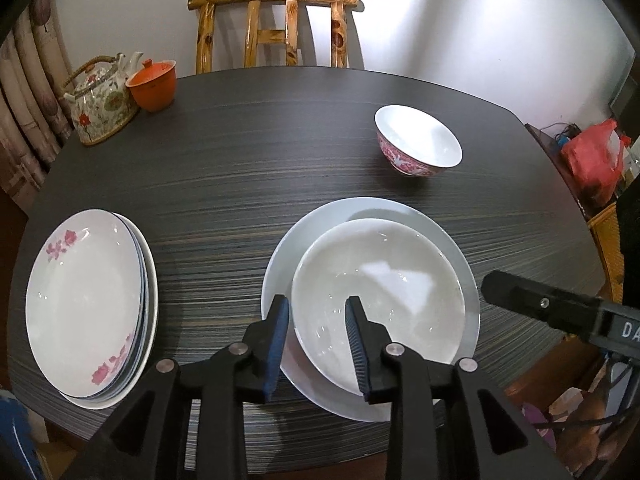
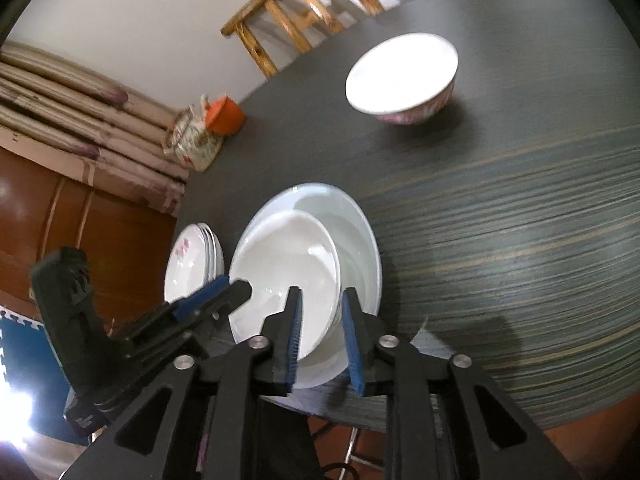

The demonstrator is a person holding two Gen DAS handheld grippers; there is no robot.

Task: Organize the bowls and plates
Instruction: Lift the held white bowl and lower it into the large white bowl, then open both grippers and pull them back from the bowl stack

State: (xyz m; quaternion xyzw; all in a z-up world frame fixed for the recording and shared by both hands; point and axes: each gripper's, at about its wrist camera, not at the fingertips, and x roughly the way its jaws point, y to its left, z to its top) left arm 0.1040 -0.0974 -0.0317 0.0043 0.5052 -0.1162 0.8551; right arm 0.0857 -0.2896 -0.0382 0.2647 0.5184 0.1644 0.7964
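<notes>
Both fingers [image 1: 280,336] seemingly straddle white bowl's [image 1: 380,300] rim.

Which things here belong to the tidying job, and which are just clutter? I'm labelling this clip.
Job: white bowl on white plate; stack of floral plates; pink-patterned bowl.
Lying about: teapot; orange lidded cup; wooden chair; red bag.

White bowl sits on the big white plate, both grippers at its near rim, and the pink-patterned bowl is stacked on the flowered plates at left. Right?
Not quite. The pink-patterned bowl stands alone on the table, far from the flowered plates, as the left wrist view shows. The white bowl on the big white plate and the rest hold.
</notes>
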